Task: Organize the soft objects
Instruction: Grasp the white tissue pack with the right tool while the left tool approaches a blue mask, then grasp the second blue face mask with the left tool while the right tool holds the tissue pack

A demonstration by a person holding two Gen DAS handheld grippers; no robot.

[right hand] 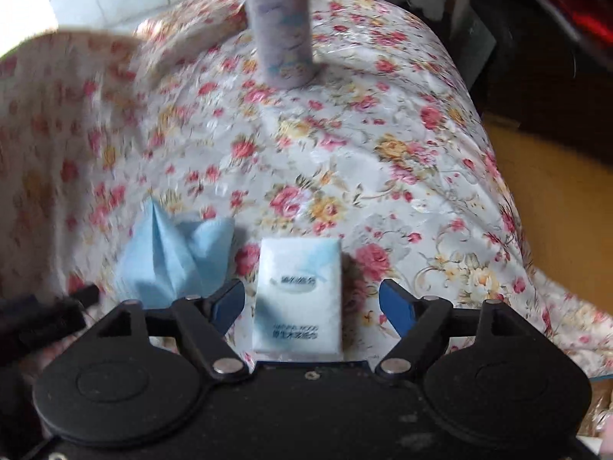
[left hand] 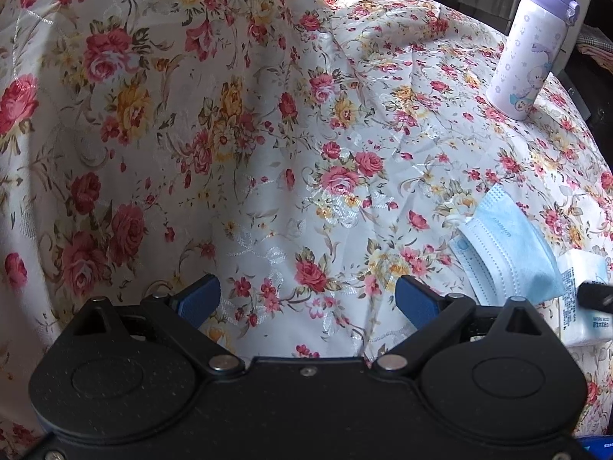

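Soft daylight from windows behind — left wrist view sharp, right wrist view motion-blurred; fisheye bends both edges.

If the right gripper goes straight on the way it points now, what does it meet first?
Most likely the white tissue pack, which lies between the open jaws of the right gripper, on the floral cloth. Depth is unclear.

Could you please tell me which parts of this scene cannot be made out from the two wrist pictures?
- Bottle: right wrist view, top cut off by the upper edge, print blurred.
- Tissue pack: left wrist view, partly hidden by the face mask; the small print is unreadable.
- Tissue pack's near end: right wrist view, hidden under the right gripper.
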